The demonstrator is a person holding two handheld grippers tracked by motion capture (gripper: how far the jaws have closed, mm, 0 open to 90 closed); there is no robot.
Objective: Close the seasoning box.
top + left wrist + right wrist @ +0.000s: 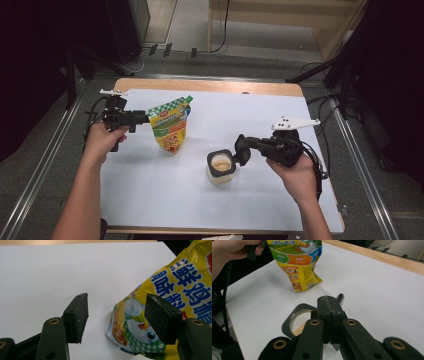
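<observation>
Seasoning pouch held up at the left; jar with black flip lid gripped at its lid tab.

A yellow-and-green printed plastic seasoning pouch (171, 125) is seen upright, left of the table's middle, its top corner apparently held at the left gripper (142, 118); in the left gripper view the jaws stand apart, the pouch (172, 290) partly behind one pad. A small clear jar of tan powder (220, 169) stands toward the front edge, right of middle. The right gripper (243, 151) is closed flat on what appears to be the jar's open black lid, probably to steady it for pouring. The white-covered table (260, 110) is left open toward its far and right edges.
</observation>
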